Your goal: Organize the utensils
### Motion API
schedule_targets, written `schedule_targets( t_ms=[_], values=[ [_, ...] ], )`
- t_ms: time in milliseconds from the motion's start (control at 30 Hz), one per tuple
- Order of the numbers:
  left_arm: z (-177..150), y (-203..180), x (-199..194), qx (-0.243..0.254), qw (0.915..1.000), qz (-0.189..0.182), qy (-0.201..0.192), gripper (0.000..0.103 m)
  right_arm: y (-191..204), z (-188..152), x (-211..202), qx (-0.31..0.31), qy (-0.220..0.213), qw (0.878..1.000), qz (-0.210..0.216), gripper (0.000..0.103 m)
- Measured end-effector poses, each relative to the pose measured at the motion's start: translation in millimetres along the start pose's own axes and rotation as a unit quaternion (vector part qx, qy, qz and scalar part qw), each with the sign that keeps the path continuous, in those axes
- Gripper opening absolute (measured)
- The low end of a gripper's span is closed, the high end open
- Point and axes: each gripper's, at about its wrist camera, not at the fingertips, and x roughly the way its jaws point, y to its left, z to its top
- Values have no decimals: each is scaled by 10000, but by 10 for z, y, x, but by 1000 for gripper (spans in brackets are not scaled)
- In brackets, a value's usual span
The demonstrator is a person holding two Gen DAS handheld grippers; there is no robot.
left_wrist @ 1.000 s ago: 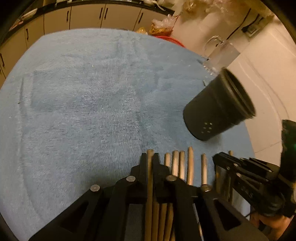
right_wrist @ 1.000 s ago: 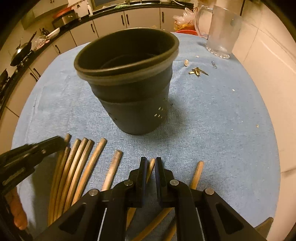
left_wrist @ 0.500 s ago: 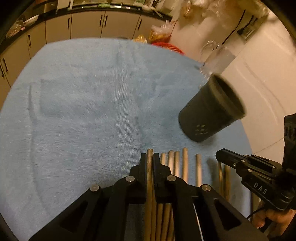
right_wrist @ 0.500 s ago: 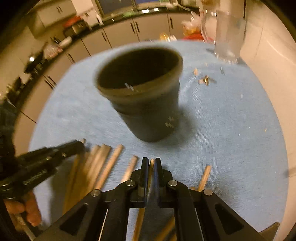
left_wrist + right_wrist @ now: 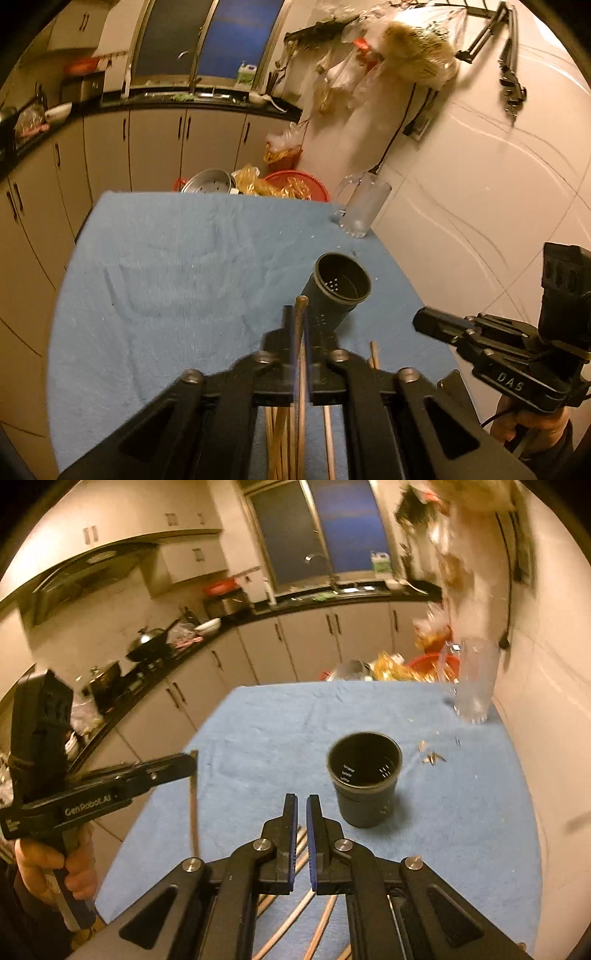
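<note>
The left tool (image 5: pixel 299 321) is pinching one light wooden chopstick (image 5: pixel 302 332). The stick runs lengthwise between the two pads, and its blunt tip projects just past the fingertips. In the right wrist view the same tool (image 5: pixel 184 762) is held above the left edge of the tabletop, and the chopstick (image 5: pixel 192 805) hangs down from its tip, clear of the cloth. A hand (image 5: pixel 55 867) grips the handle of this tool.

The right tool (image 5: pixel 301 805) has its fingers pressed together, leaving only a narrow slit, and no object shows in that slit. In the left wrist view this tool (image 5: pixel 421 321) is at the right, off the tabletop edge, carried by the other hand (image 5: pixel 528 424).

The dark grey perforated plastic utensil holder (image 5: pixel 364 779) stands upright on the blue towel-covered tabletop (image 5: pixel 258 731), ahead of the right tool and slightly to its right. Its mouth is open upward and the hole pattern in its bottom is visible (image 5: pixel 341 291). Neither tool touches it.

The remaining wooden chopsticks (image 5: pixel 374 356) lie flat on the towel at the near edge — below both tools and well short of the holder.

A clear glass mug (image 5: pixel 362 210) stands at the far right corner of the tabletop, against the white tiled wall (image 5: pixel 480 184). Small scattered scraps (image 5: pixel 432 758) lie between the mug and the holder.
</note>
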Motion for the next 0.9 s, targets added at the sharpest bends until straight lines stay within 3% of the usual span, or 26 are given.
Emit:
schedule_targets(
  t_ms=[133, 200, 367, 567, 667, 800, 900],
  values=[
    [-4, 31, 45, -64, 10000, 25, 2, 0, -106, -50, 226, 207, 645, 9977, 92, 9],
    [-13, 86, 130, -179, 9998, -6, 90, 0, -201, -142, 519, 421, 1091, 9931, 3, 16],
    [-123, 183, 532, -257, 9968, -98, 746, 0, -533, -407, 1218, 986, 1822, 9779, -298, 18],
    [-205, 350, 1161, -442, 9907, 52, 1289, 0, -656, -539, 1550, 1135, 2117, 9699, -396, 18],
    [-172, 424, 1471, -493, 9878, 148, 1469, 0, -581, -510, 1641, 758, 2131, 9720, -637, 17],
    [-134, 445, 1805, -396, 9843, 311, 1692, 1, -315, -522, 1724, -255, 2123, 9688, -1254, 12],
    [-113, 437, 1959, -332, 9819, 382, 1826, 1, -303, -517, 1729, -350, 2045, 9696, -1299, 9]
  ],
)
